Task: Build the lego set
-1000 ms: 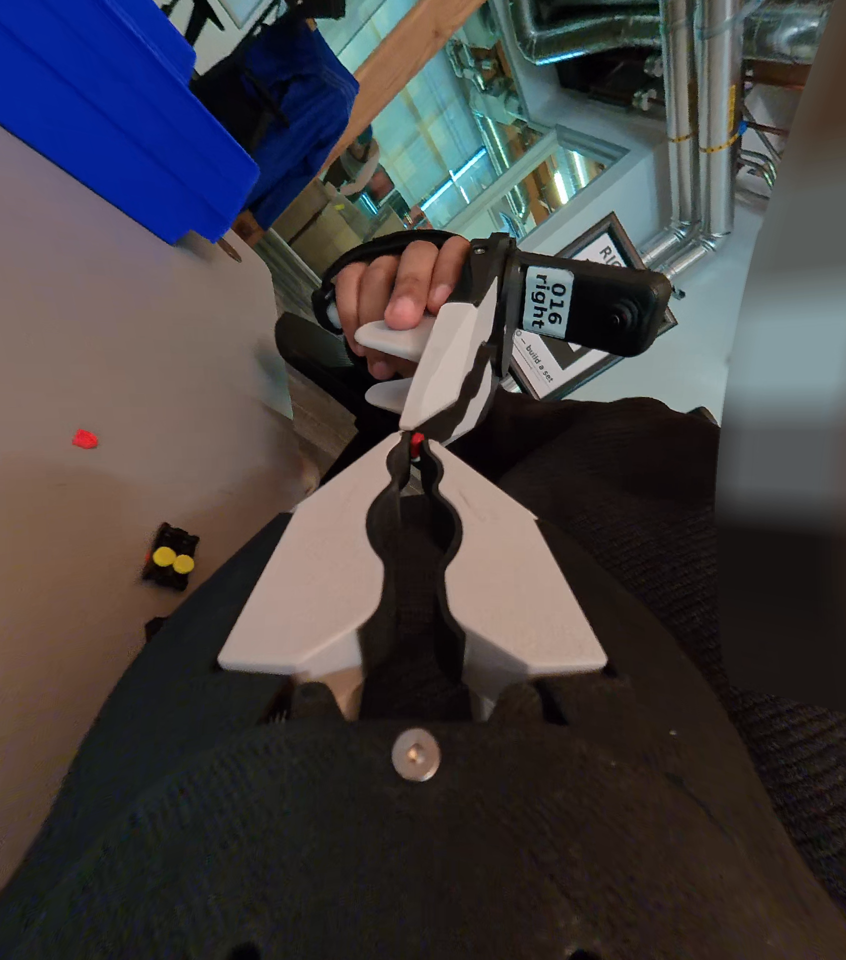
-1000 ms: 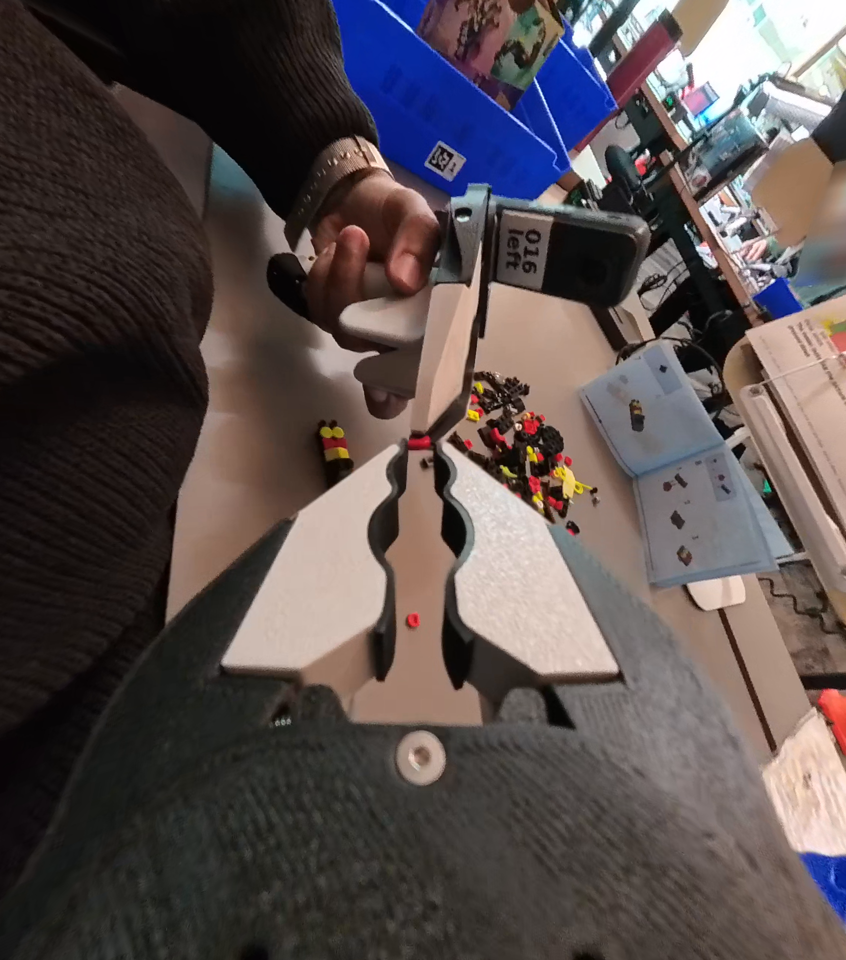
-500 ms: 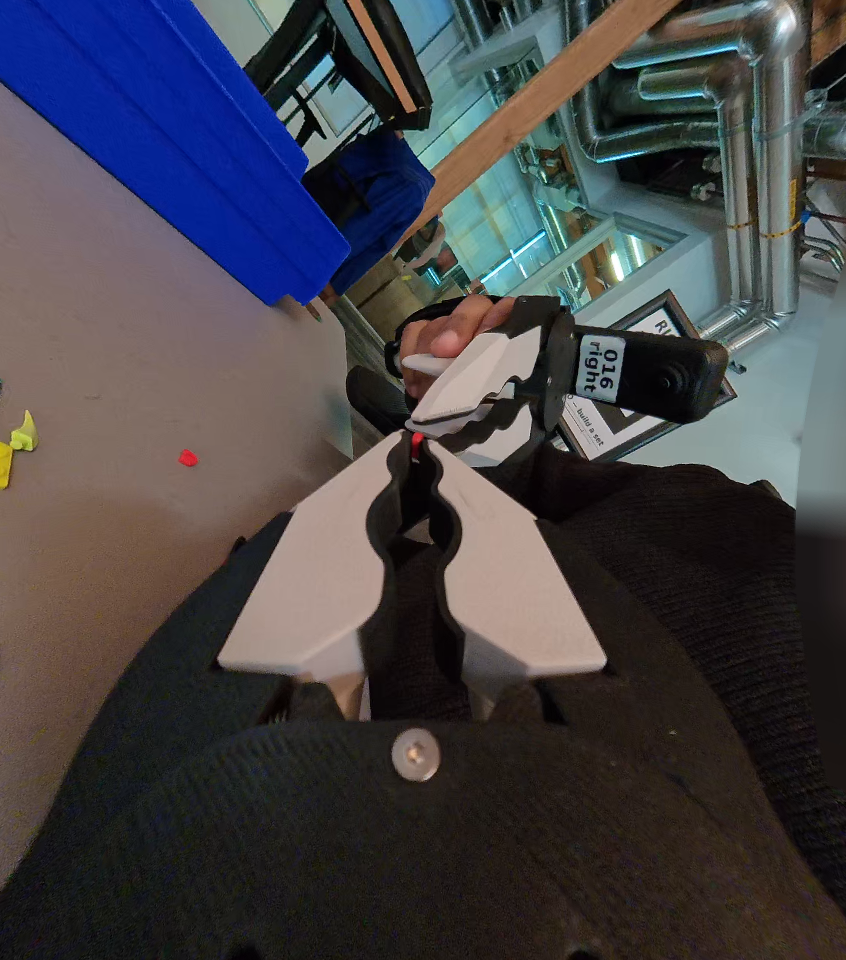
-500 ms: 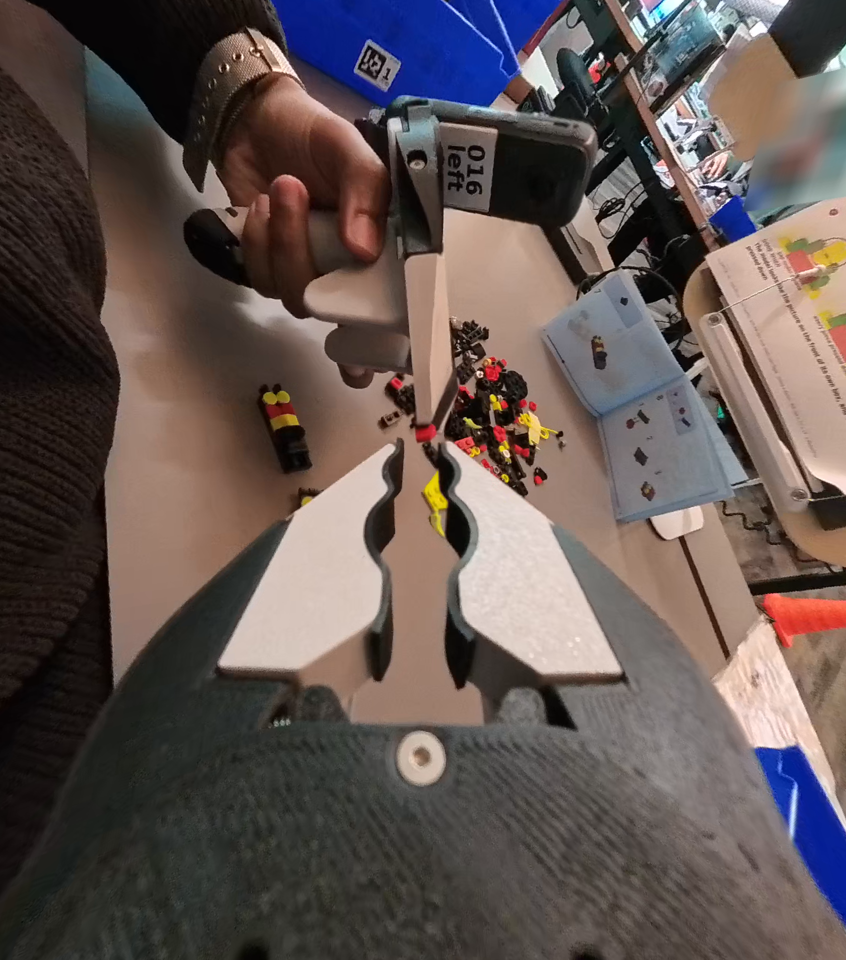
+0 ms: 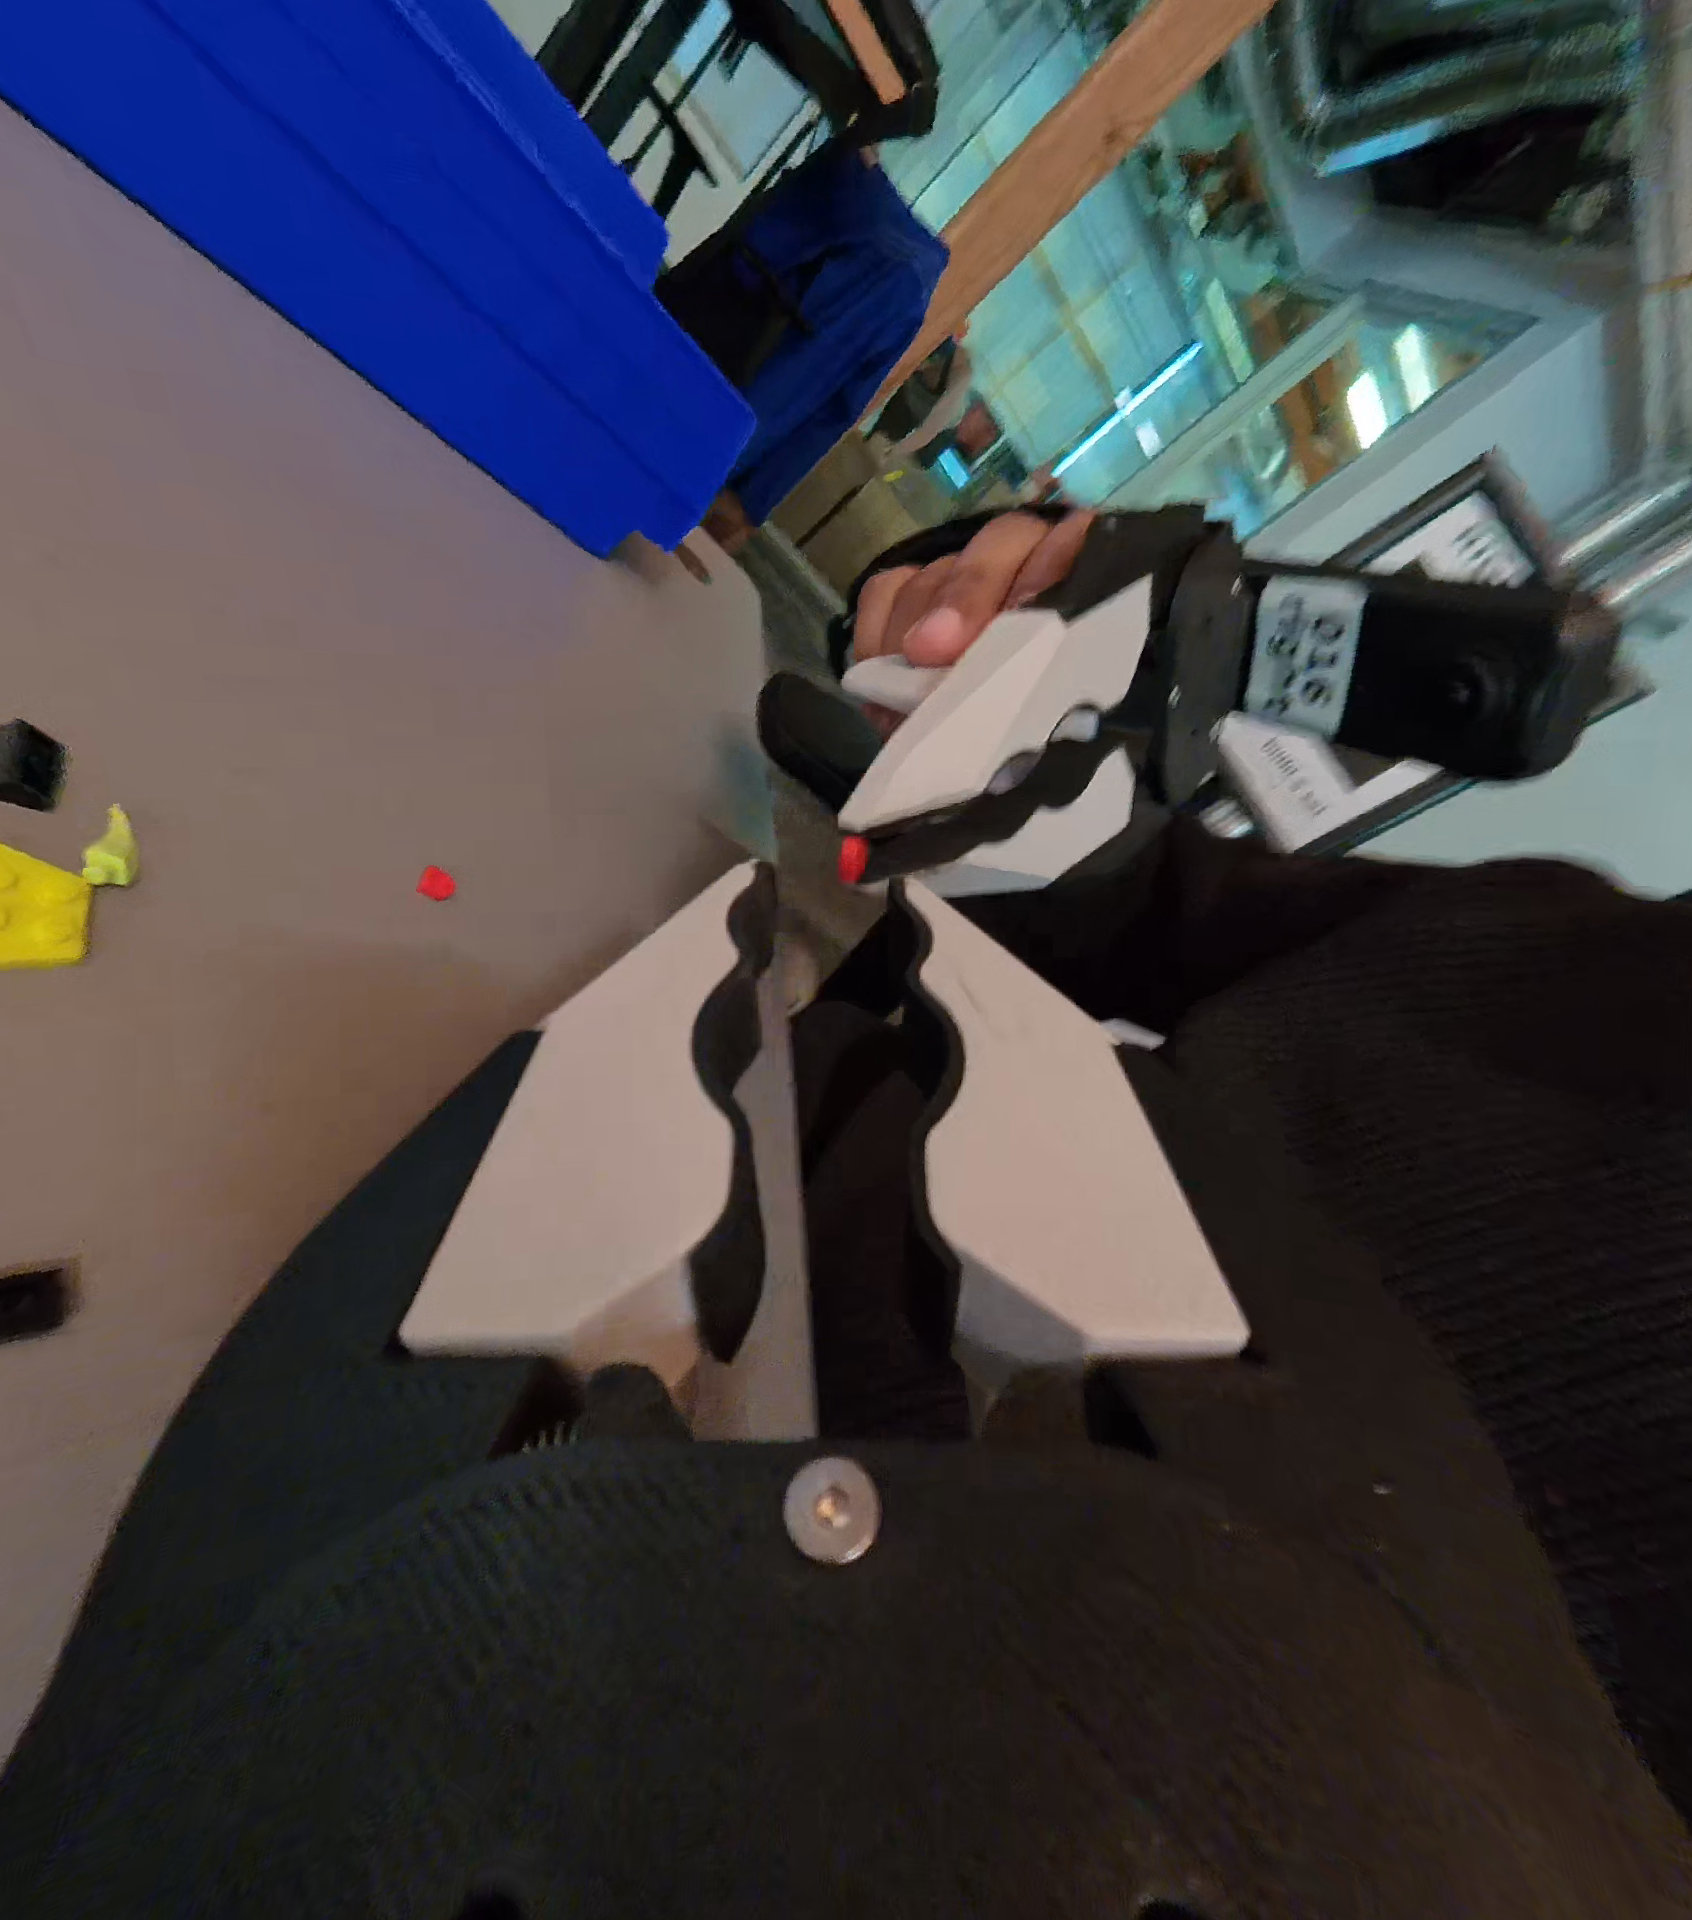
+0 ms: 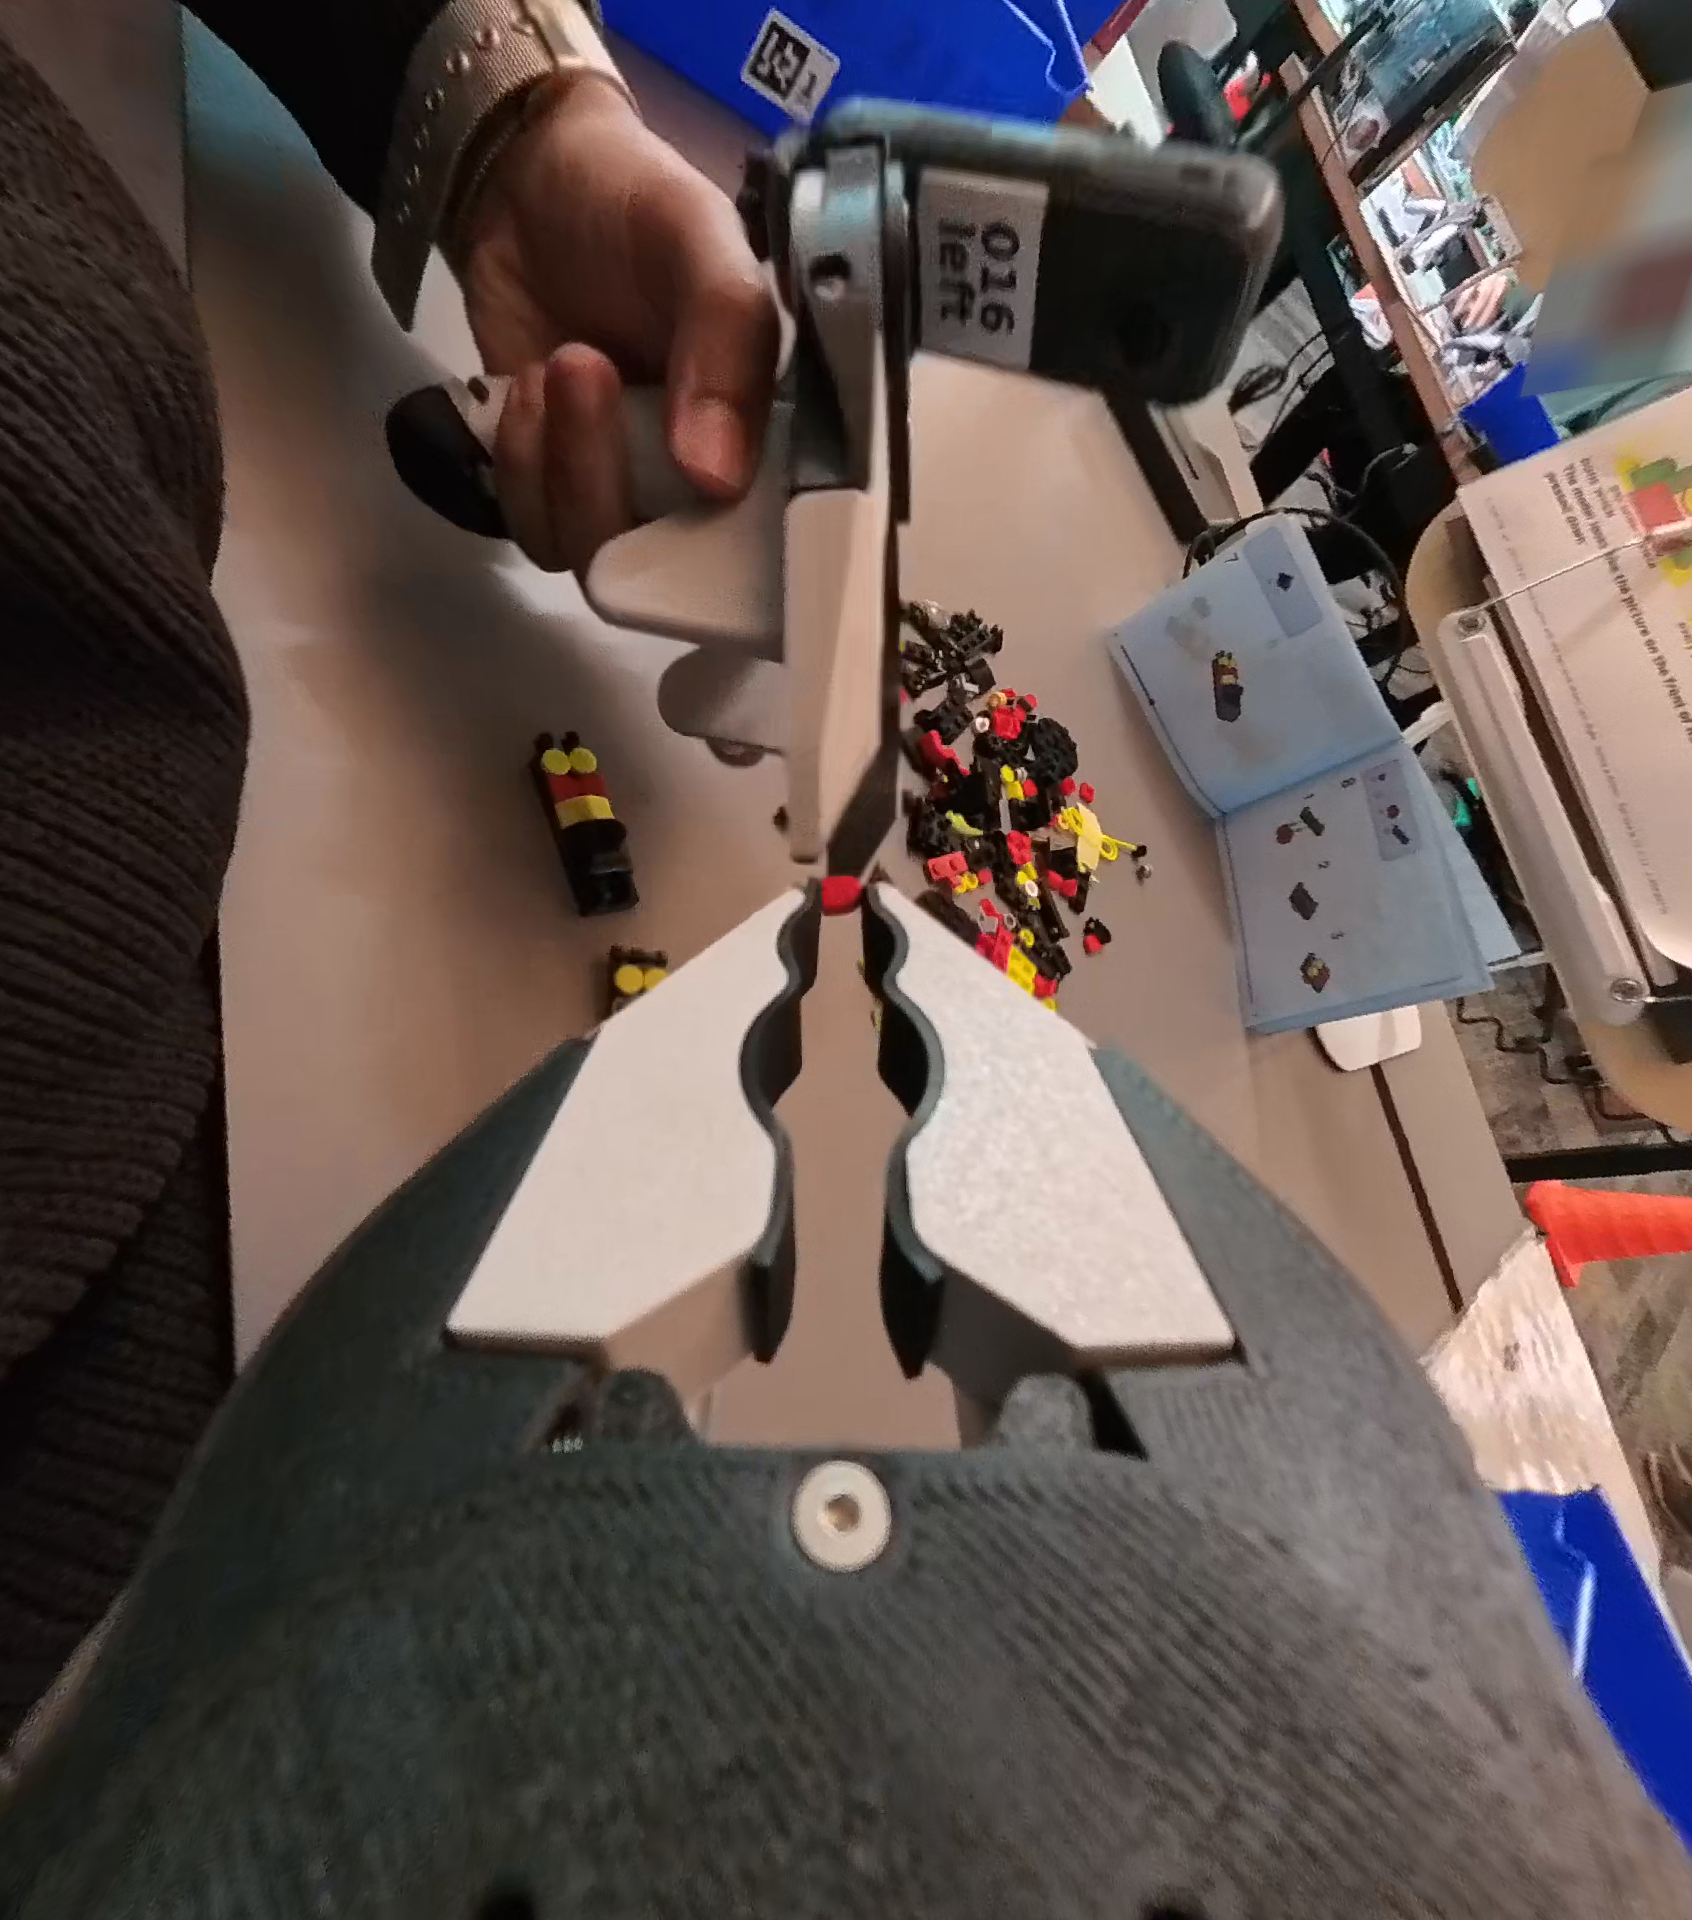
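The right gripper (image 6: 839, 902) pinches a tiny red piece (image 5: 852, 860) at its fingertips, though the piece's shape is too small to make out. Touching those tips, the left gripper (image 5: 826, 904) stands released, which only its own blurred view shows; the right wrist view sees it edge-on. Beyond the fingers lie loose pieces (image 6: 1013, 821) and an open booklet (image 6: 1309, 810), which only the right wrist view shows.

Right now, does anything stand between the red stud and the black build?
Only the left gripper, open, its tips right at the stud that the right gripper pinches. Nothing visible lies on the table toward the build.
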Motion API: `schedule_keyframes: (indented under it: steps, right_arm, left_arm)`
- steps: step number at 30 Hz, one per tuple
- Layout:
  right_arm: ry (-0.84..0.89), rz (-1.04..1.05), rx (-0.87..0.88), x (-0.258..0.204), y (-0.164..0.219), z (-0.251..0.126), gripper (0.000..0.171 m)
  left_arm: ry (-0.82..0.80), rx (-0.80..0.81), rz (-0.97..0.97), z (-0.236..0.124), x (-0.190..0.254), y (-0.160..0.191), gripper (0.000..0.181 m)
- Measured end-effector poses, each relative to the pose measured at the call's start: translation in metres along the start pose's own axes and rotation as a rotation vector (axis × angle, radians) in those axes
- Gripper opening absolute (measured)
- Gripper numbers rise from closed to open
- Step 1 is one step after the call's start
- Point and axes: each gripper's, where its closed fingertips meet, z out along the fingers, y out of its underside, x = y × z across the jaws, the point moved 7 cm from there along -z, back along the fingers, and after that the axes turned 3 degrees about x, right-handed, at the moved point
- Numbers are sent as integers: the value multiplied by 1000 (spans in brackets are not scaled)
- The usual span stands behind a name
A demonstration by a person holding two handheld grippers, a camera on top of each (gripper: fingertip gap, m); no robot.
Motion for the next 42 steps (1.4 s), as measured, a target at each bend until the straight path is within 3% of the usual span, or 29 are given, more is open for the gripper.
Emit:
schedule_keyframes:
  steps: [7, 11, 29, 42]
  right_arm:
    - [-157, 200, -154, -4, 41, 16, 6]
    - [-252, 269, -183, -18, 54, 31, 6]
    - [-375, 369, -153, -28, 56, 44, 6]
    - [-382, 379, -162, -30, 57, 45, 6]
  left_arm:
    - [-405, -351, 555, 6, -13, 27, 33]
    - [-560, -484, 740, 12, -22, 42, 35]
    - [-567, -512, 757, 19, -28, 50, 17]
    - [-564, -518, 770, 19, -27, 51, 16]
